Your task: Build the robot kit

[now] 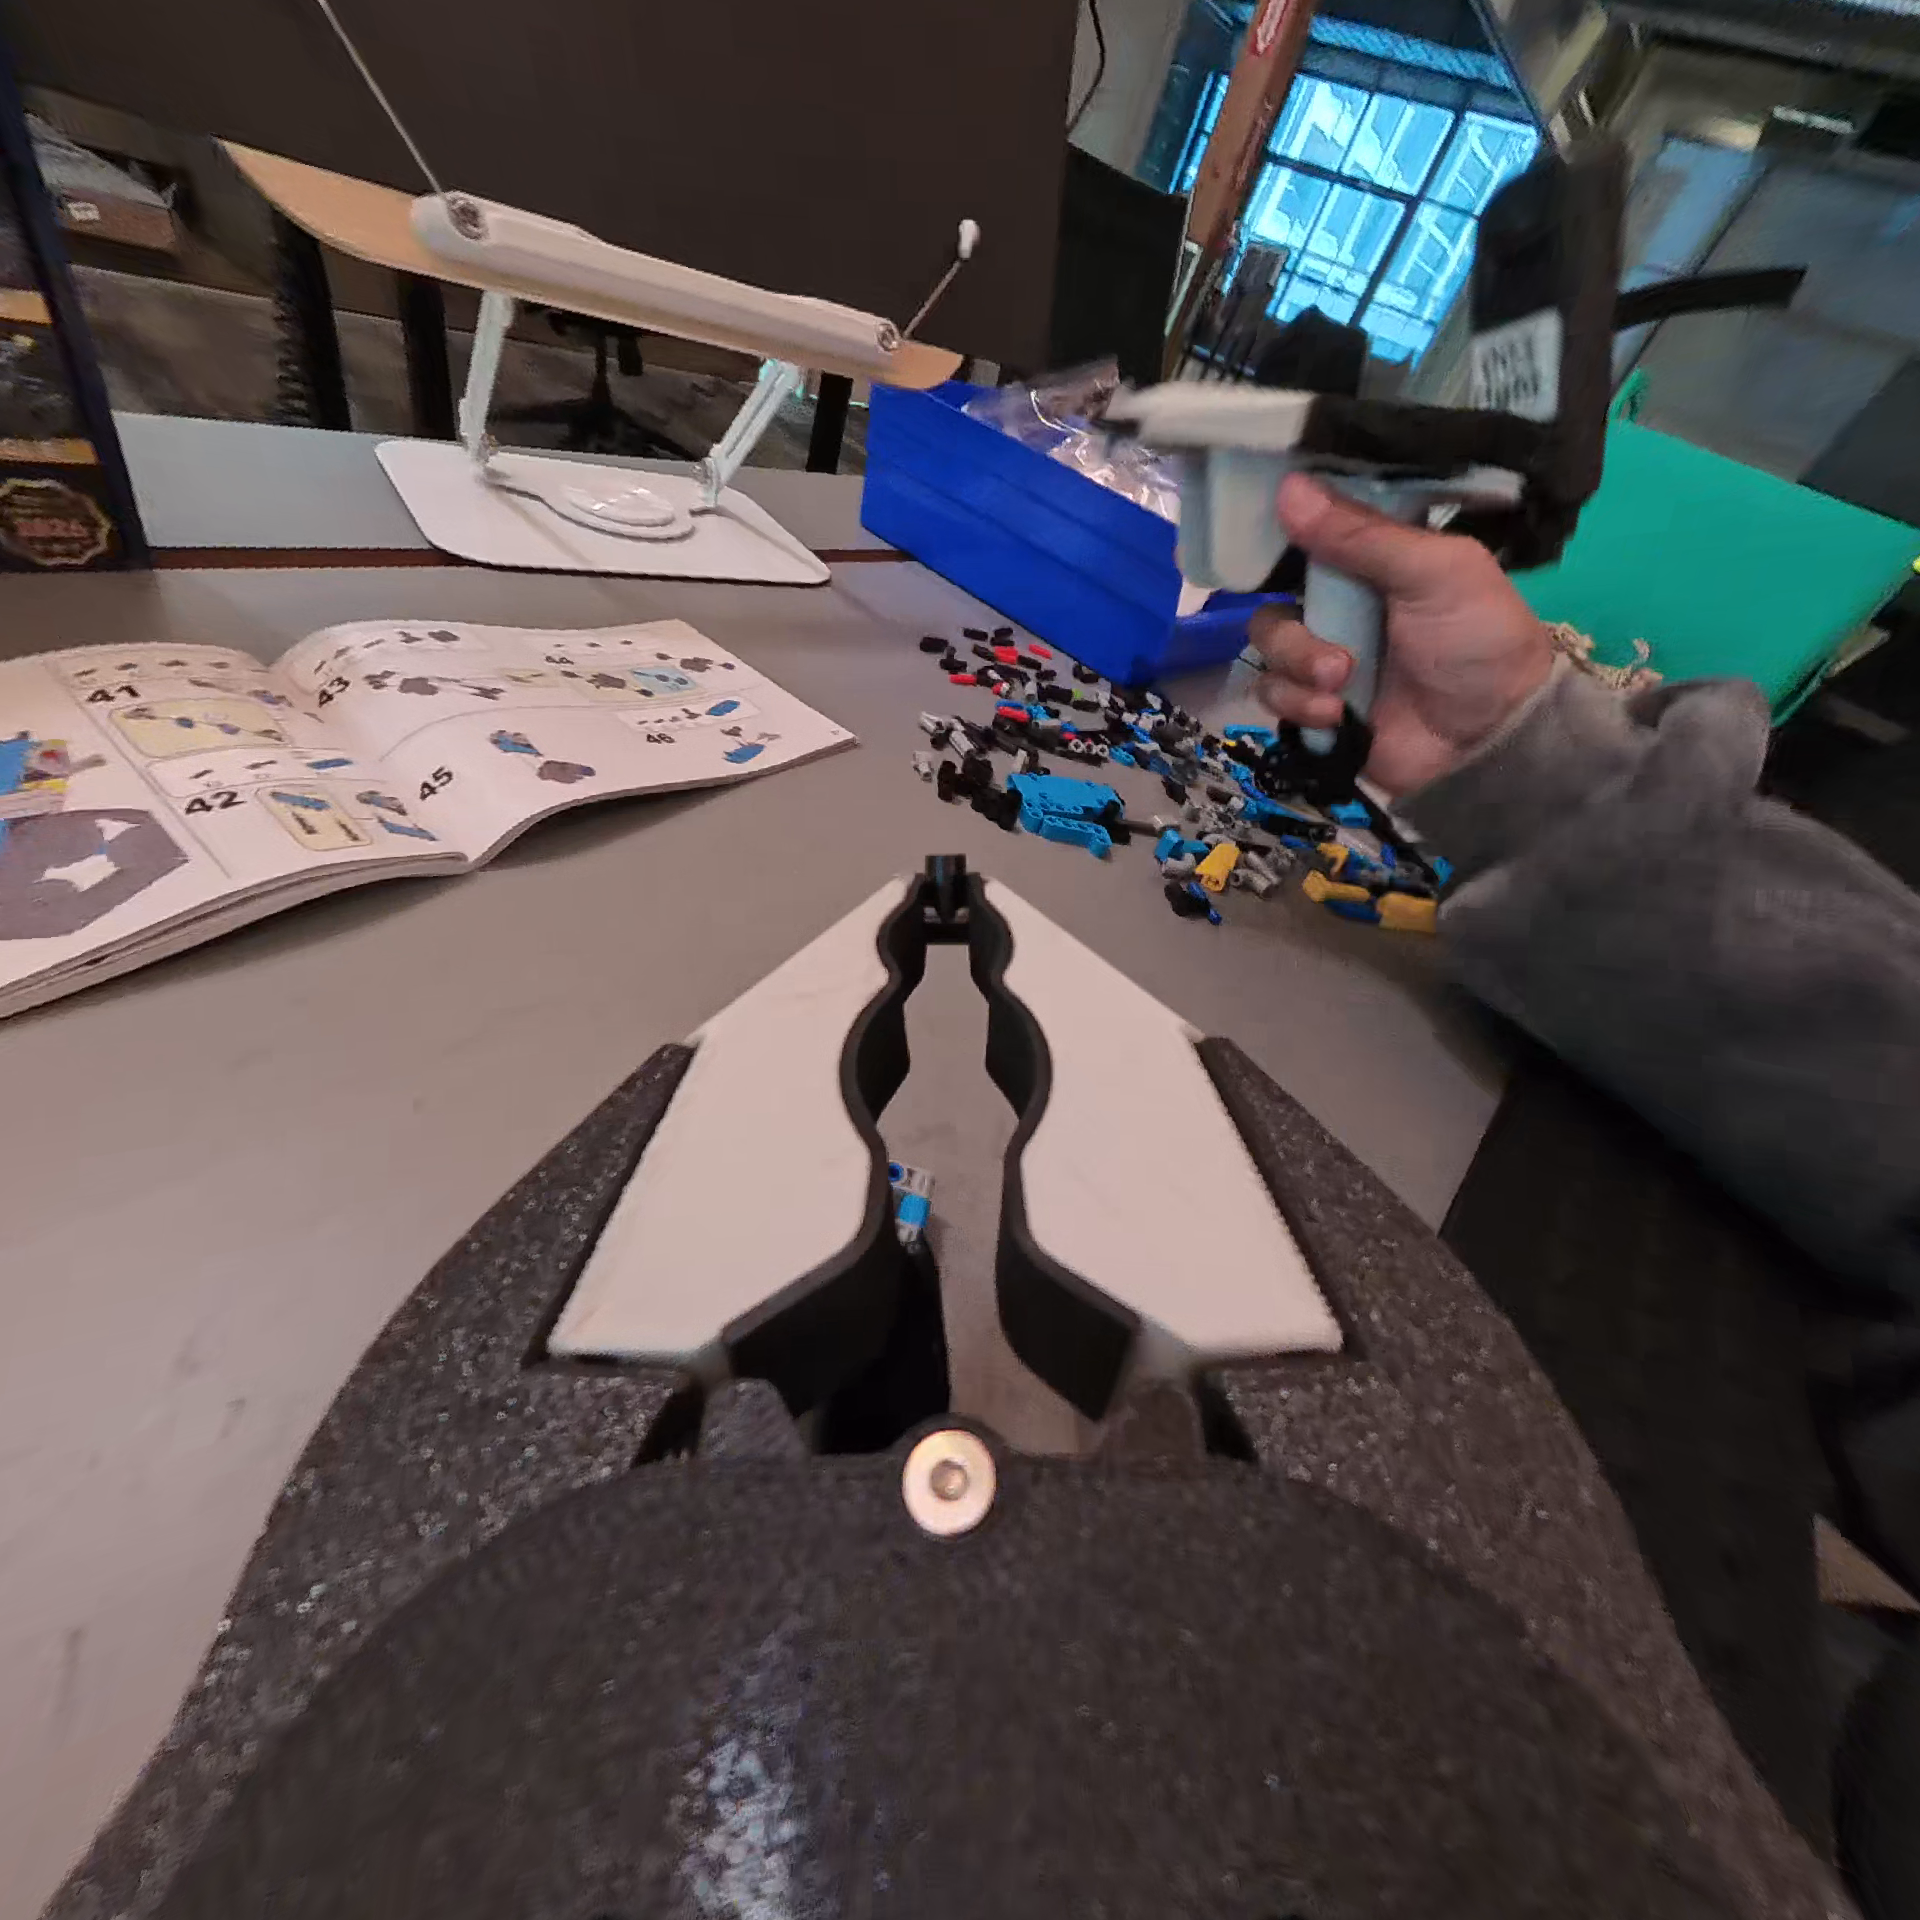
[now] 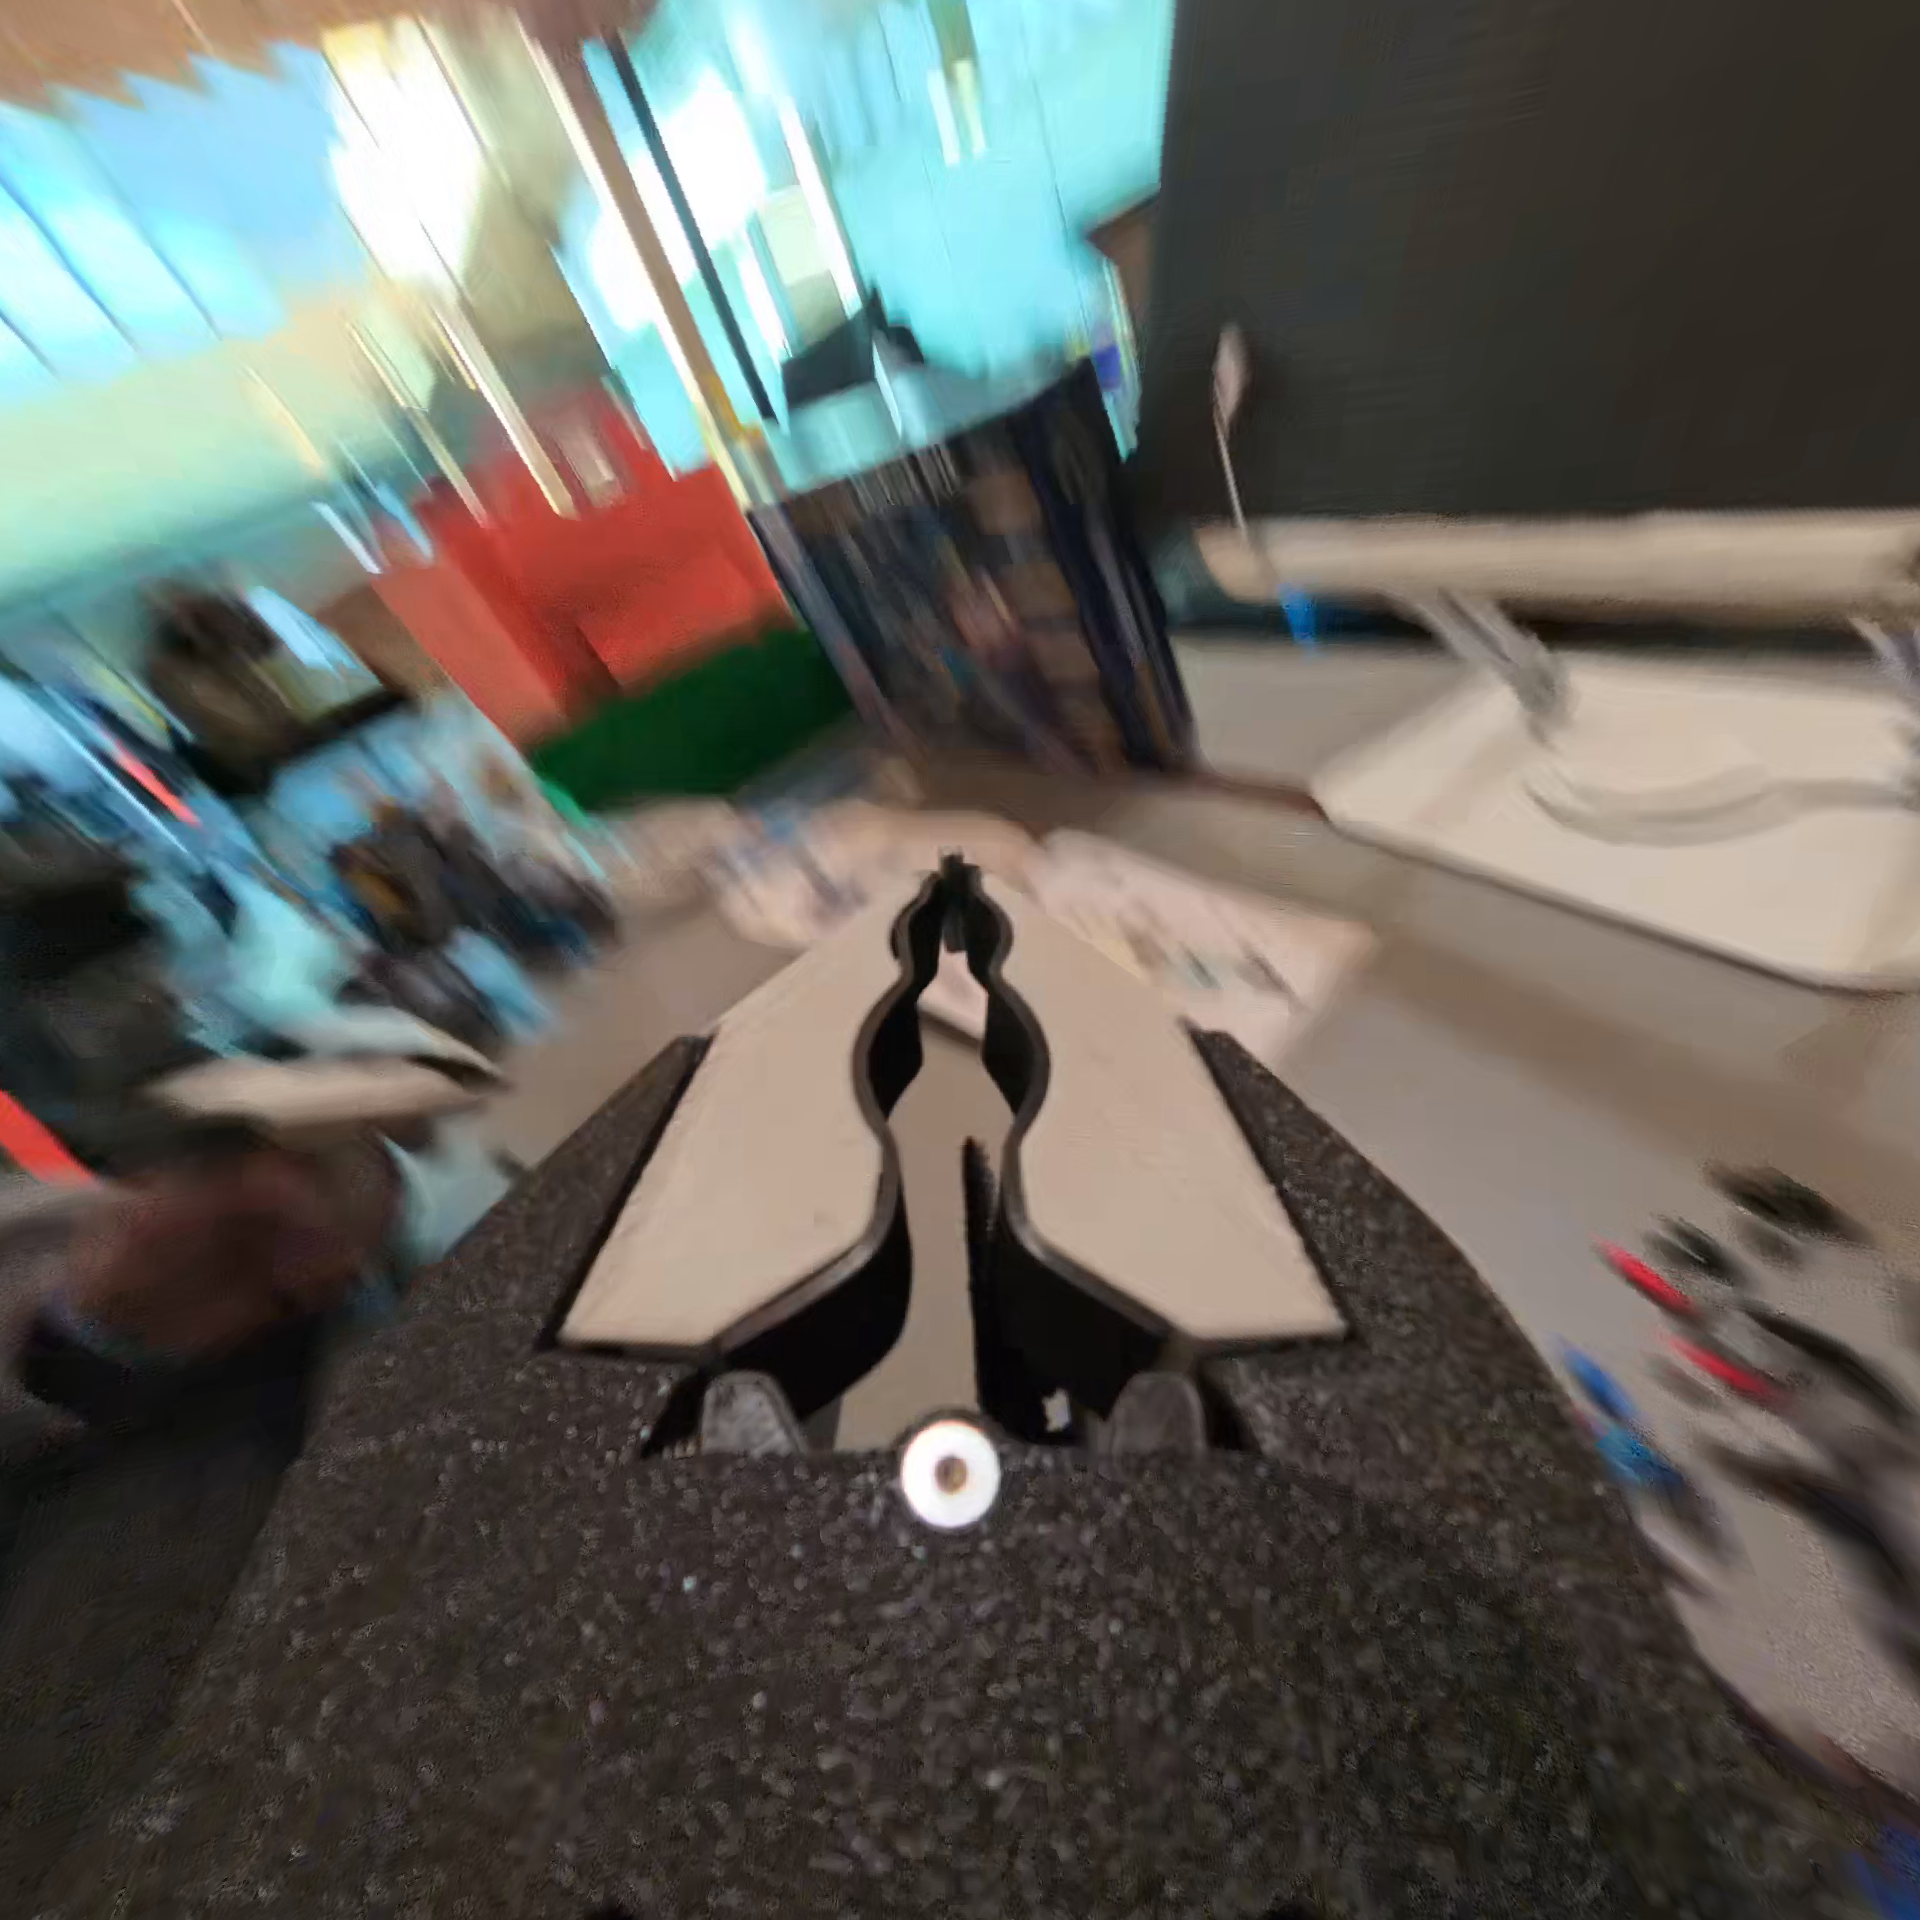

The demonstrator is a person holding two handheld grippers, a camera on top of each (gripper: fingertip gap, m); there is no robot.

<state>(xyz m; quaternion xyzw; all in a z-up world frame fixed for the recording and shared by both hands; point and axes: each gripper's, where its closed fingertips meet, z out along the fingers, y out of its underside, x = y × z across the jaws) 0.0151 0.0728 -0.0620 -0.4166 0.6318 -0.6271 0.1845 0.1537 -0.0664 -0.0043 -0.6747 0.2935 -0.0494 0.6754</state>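
- Left wrist view: grey counter (image 1: 520,1143) across the whole lower scene, with its near edge close by on the right. Anything dropped there probably rolls off to the floor.
- White stand (image 1: 623,520) at the back and open instruction booklet (image 1: 416,748) on the left, both lying flat. A careless sweep could snag the stand's thin rods or crumple a page.
- Blue bin (image 1: 1018,520) with clear bags, just behind the loose parts. Easily knocked by the raised right hand-held gripper (image 1: 1127,416), gripped in a hand (image 1: 1423,644) above it.
- Left hand-held gripper (image 1: 943,909) low over the counter, tips drawn together and clamped on a small black piece (image 1: 943,871). Only a narrow hold, so likely to twist or pop out under any squeeze or bump.
- Pile of small building pieces (image 1: 1174,790) beside the sleeve (image 1: 1662,935). Apt to scatter if the sleeve drags through.
- Right wrist view, badly smeared: right hand-held gripper (image 2: 951,899) with tips pinched on a dark bit (image 2: 951,871), of a kind too blurred to tell. Could fly loose if jolted.
- Blue-and-grey piece (image 1: 911,1205) on the counter under the left fingers. Easily nudged away unseen.
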